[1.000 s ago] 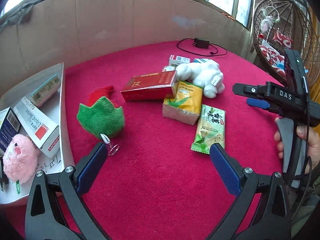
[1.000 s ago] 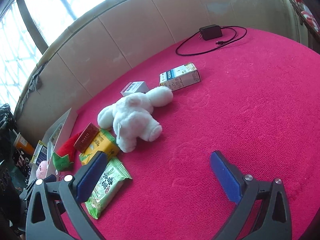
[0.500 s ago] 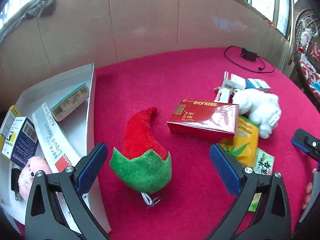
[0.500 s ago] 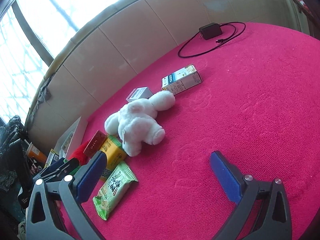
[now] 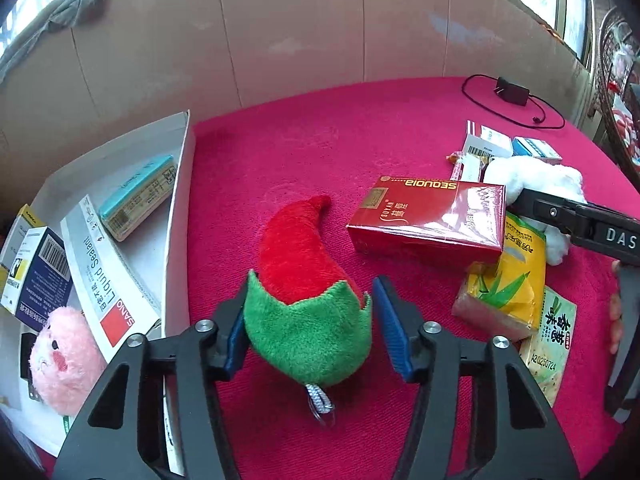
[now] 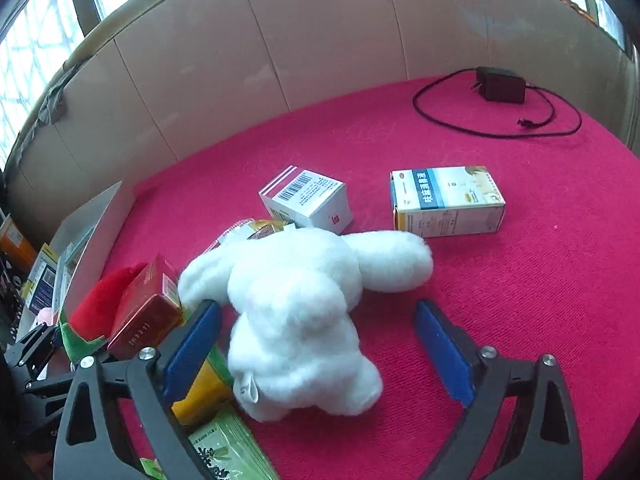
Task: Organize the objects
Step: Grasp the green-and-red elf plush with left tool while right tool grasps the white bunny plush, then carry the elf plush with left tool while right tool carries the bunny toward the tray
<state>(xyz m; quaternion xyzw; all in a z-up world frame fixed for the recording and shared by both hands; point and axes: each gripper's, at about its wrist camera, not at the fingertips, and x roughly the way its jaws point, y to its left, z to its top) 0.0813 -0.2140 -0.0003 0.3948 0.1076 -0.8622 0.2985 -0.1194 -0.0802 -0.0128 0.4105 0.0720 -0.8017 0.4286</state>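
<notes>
Blue-padded jaws of your left gripper straddle green end of red-and-green plush; left pad touching, right just clear, so not yet pinching. Your right gripper spread wide around white plush, no contact visible. White tray already holds boxes and pink plush. Left on red cloth: red carton, yellow packet, green sachet, two boxes. Judgement: task roughly half done.
</notes>
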